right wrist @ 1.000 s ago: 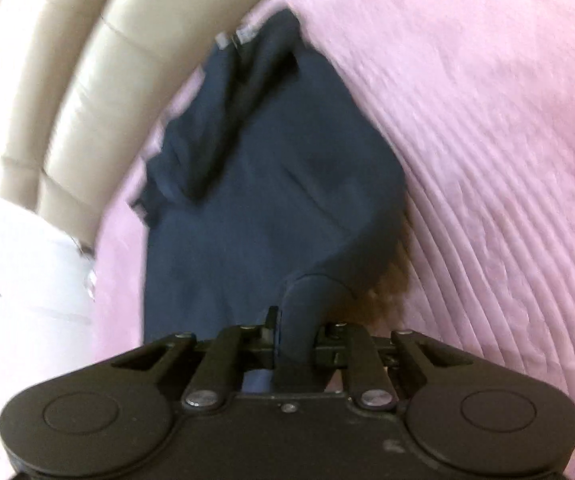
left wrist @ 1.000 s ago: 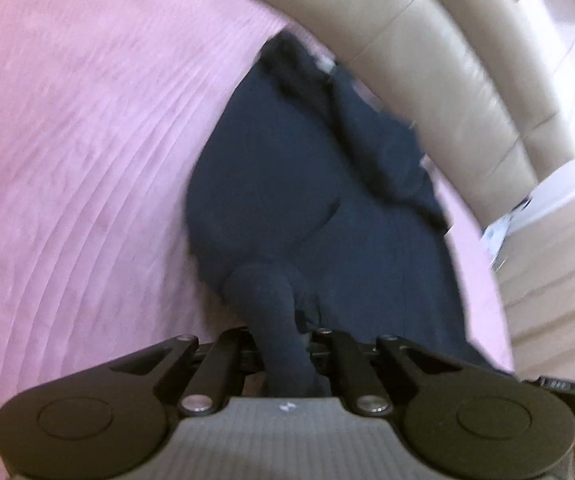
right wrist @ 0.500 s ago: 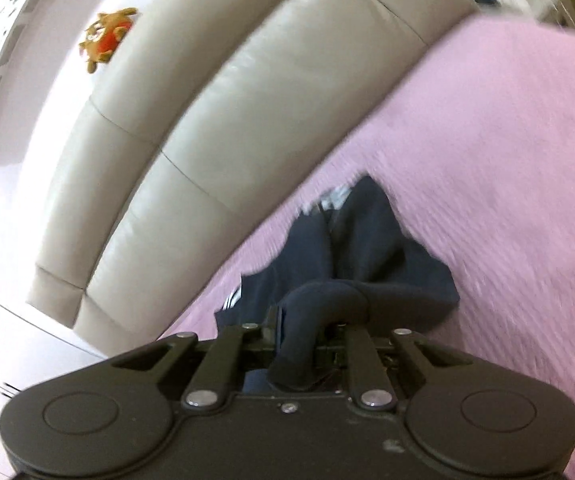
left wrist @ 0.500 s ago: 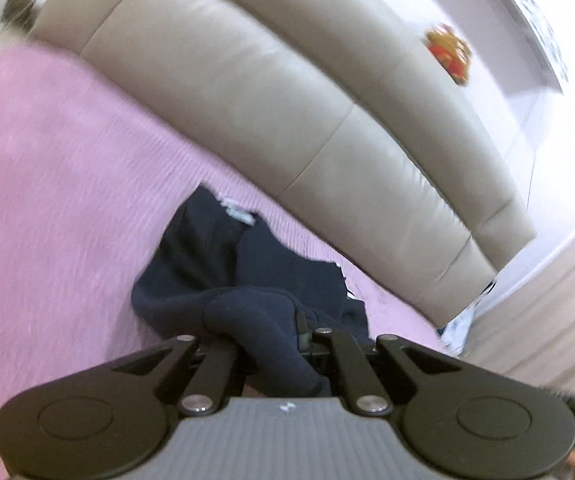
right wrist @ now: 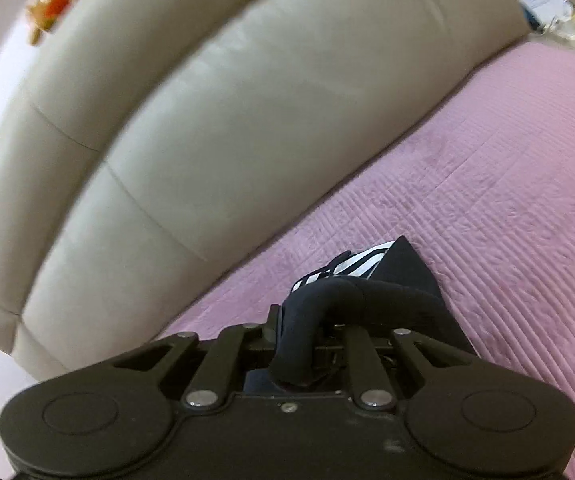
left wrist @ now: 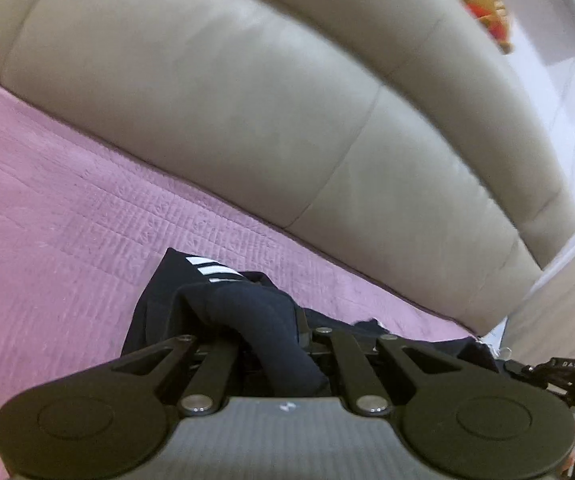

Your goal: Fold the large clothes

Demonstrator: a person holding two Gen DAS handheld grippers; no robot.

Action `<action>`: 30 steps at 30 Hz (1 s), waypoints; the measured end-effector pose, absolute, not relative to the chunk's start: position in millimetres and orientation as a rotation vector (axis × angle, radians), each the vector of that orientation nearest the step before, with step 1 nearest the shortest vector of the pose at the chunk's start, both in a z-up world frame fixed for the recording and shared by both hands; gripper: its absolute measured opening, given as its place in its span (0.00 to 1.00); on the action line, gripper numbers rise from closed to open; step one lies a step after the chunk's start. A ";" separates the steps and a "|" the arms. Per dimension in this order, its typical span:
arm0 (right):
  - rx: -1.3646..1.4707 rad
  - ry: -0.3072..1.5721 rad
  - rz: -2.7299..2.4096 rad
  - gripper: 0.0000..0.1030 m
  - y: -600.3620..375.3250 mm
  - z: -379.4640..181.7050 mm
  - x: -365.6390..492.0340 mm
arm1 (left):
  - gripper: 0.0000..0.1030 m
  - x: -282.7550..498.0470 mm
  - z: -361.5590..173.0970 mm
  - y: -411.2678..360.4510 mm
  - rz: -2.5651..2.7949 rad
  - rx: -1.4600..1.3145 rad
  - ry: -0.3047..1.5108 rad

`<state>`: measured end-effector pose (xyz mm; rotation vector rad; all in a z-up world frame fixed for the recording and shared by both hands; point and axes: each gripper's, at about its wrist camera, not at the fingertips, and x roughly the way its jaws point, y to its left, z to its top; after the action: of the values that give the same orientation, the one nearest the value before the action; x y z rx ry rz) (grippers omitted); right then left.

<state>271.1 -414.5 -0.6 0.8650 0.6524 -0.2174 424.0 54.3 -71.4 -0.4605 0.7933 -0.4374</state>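
Currently left gripper [left wrist: 275, 344] and right gripper [right wrist: 307, 340] each clamp dark garment [left wrist: 247, 312] over pink quilt [left wrist: 67, 240].

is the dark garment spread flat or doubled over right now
Doubled over, mid-fold. The dark garment is bunched in the shut left gripper and right gripper, with its held edge carried above the white stripes on the pink cover.

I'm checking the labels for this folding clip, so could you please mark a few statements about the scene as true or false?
1. Both grippers are shut on the dark navy garment. True: left gripper, right gripper.
2. The bedspread is green. False: it is pink.
3. The garment shows white stripes. True.
4. A beige padded headboard stands behind the bed. True.
5. The plush toy lies on the bedspread. False: it sits above the headboard.
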 end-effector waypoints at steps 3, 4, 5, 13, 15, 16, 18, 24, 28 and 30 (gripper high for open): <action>0.909 0.732 -0.255 0.13 -431.2 -33.7 312.6 | 0.05 470.8 -102.3 45.2 -0.409 -0.497 0.889; 0.933 0.747 -0.264 0.14 -435.7 -47.2 322.8 | 0.05 484.8 -114.3 41.3 -0.401 -0.512 0.931; 0.954 0.762 -0.267 0.14 -440.3 -60.9 332.8 | 0.06 494.8 -125.0 39.5 -0.390 -0.519 0.960; 1.116 0.757 -0.349 0.26 -487.8 -112.3 379.4 | 0.21 568.5 -146.8 24.2 -0.375 -0.457 1.075; 1.106 0.734 -0.337 0.26 -502.9 -99.2 387.4 | 0.38 573.9 -132.5 29.2 -0.357 -0.485 1.043; 1.037 0.738 -0.324 0.31 -507.7 -87.7 394.3 | 0.50 577.6 -127.2 33.9 -0.368 -0.539 1.023; 0.833 0.778 -0.290 0.53 -506.2 -65.2 409.6 | 0.52 581.3 -116.2 37.6 -0.368 -0.588 0.994; 0.276 0.834 0.073 0.75 -418.2 -54.6 400.4 | 0.64 540.2 -103.3 -21.9 -0.478 -0.112 0.994; 0.222 0.757 0.207 0.77 -345.9 -104.3 367.0 | 0.66 484.0 -137.7 -85.0 -0.585 0.155 0.947; 0.174 0.777 0.219 0.78 -319.8 -134.6 367.9 | 0.71 464.1 -165.8 -110.6 -0.560 0.256 0.879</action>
<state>367.9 -319.8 -134.6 0.1744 0.7770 0.2186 464.1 -110.6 -165.8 0.2556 0.8786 -0.5601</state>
